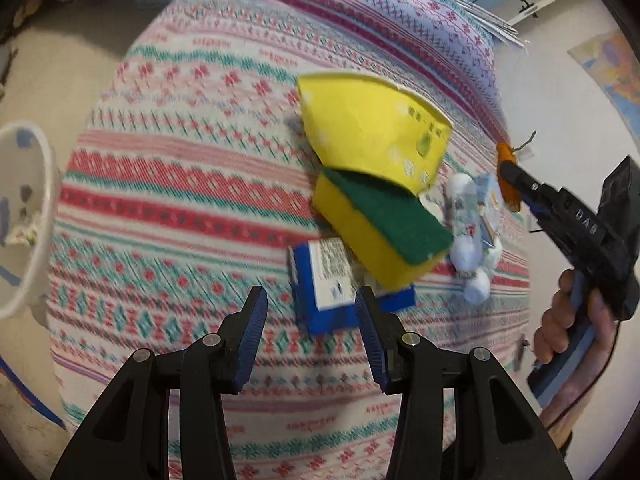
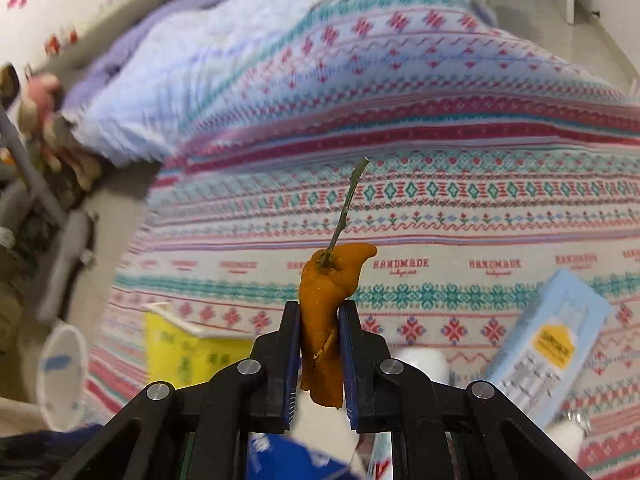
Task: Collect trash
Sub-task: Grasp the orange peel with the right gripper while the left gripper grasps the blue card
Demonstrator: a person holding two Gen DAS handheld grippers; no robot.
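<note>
My right gripper (image 2: 320,312) is shut on an orange fruit peel (image 2: 326,300) with a green stem, held above the bed; it also shows in the left wrist view (image 1: 509,178). My left gripper (image 1: 312,300) is open and empty, just short of a blue and white carton (image 1: 328,280). On the patterned blanket (image 1: 180,184) lie a yellow sponge with a green pad (image 1: 384,224), a flattened yellow paper cup (image 1: 372,128) and crumpled white wrappers (image 1: 468,232). A light blue box (image 2: 548,344) lies at the right in the right wrist view.
A white bin (image 1: 24,220) with some scraps inside stands on the floor left of the bed; it shows also in the right wrist view (image 2: 62,376). A lilac quilt (image 2: 168,88) lies at the far end. Papers (image 1: 492,20) stick out at the back right.
</note>
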